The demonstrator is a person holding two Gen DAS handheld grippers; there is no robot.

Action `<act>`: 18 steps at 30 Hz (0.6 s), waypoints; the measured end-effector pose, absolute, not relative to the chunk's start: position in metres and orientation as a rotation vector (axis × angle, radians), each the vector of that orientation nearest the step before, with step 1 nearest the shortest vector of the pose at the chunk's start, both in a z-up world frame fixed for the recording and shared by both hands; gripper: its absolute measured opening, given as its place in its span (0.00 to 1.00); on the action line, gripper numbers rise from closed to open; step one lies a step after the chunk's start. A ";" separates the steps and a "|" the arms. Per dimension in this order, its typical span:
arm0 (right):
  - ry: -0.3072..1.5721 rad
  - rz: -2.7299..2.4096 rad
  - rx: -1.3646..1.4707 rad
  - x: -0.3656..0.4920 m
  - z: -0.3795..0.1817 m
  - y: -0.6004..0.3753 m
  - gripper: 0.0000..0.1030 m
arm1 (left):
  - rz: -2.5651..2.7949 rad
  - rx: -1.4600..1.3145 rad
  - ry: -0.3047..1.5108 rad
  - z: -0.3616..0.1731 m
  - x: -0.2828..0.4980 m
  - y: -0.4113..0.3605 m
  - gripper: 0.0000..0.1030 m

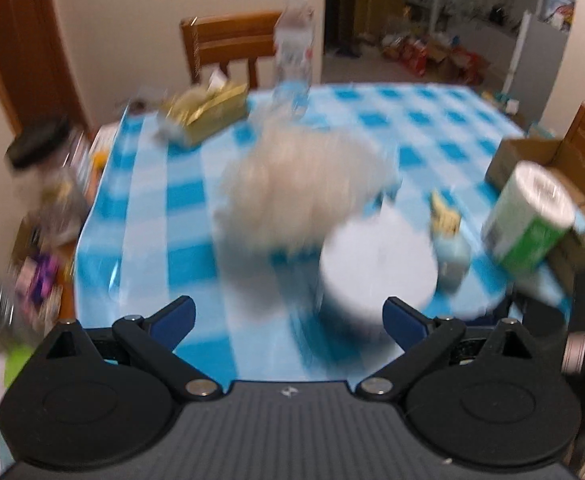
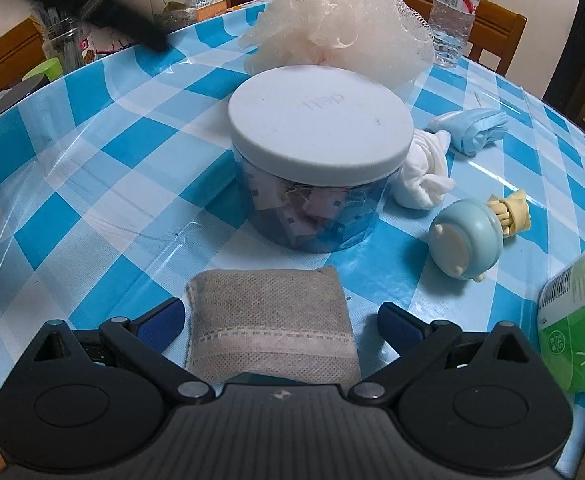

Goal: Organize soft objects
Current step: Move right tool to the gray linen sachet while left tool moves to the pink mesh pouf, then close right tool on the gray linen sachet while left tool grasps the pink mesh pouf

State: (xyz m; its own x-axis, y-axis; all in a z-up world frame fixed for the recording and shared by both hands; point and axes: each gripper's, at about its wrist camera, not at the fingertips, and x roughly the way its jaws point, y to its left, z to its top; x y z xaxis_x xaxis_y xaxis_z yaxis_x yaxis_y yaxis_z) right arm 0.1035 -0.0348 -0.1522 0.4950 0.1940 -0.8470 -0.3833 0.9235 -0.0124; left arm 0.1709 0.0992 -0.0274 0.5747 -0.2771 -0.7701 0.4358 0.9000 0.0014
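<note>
Right gripper (image 2: 280, 318) spread wide, low over the blue-and-white checked tablecloth (image 2: 92, 168), jaws bracketing a flat grey woven fabric pouch (image 2: 270, 338) without touching it. Just beyond stands a round clear jar with a white lid (image 2: 319, 130); a peach mesh bath pouf (image 2: 340, 24) sits behind that. Left gripper (image 1: 288, 316) also spread, empty, its view badly blurred. Risk: closing too high would only pinch the pouch's slack top; pushing forward would shove it against the jar.

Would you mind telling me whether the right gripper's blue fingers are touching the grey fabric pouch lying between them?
Apart. The right wrist view shows the right gripper open around the grey fabric pouch, with checked tablecloth visible between each finger and the pouch.
</note>
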 end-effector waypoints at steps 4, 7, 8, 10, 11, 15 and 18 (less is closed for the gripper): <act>1.018 0.368 -0.223 0.106 -0.151 -0.034 1.00 | -0.455 0.239 0.823 -0.021 0.209 0.080 0.99; 1.028 0.388 -0.236 0.107 -0.150 -0.035 1.00 | -0.505 0.283 0.813 -0.025 0.236 0.070 0.99; 1.028 0.394 -0.240 0.107 -0.150 -0.035 1.00 | -0.517 0.305 0.830 -0.030 0.247 0.066 0.99; 1.025 0.408 -0.246 0.106 -0.150 -0.036 1.00 | -0.548 0.325 0.847 -0.038 0.260 0.061 0.99; 1.023 0.413 -0.249 0.106 -0.150 -0.037 1.00 | -0.551 0.324 0.854 -0.044 0.268 0.060 0.99; 1.024 0.420 -0.252 0.105 -0.150 -0.037 1.00 | -0.597 0.341 0.890 -0.063 0.288 0.056 0.99; 1.028 0.421 -0.254 0.106 -0.149 -0.037 1.00 | -0.600 0.303 0.900 -0.072 0.303 0.055 0.99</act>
State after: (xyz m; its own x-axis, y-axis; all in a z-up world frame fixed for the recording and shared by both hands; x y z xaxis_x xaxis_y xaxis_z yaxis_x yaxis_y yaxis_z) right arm 0.1059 -0.0367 -0.1490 0.4467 0.2185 -0.8676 -0.4528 0.8916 -0.0086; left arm 0.3030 0.0550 -0.0719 0.4740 -0.3589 -0.8041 0.6039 0.7971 0.0003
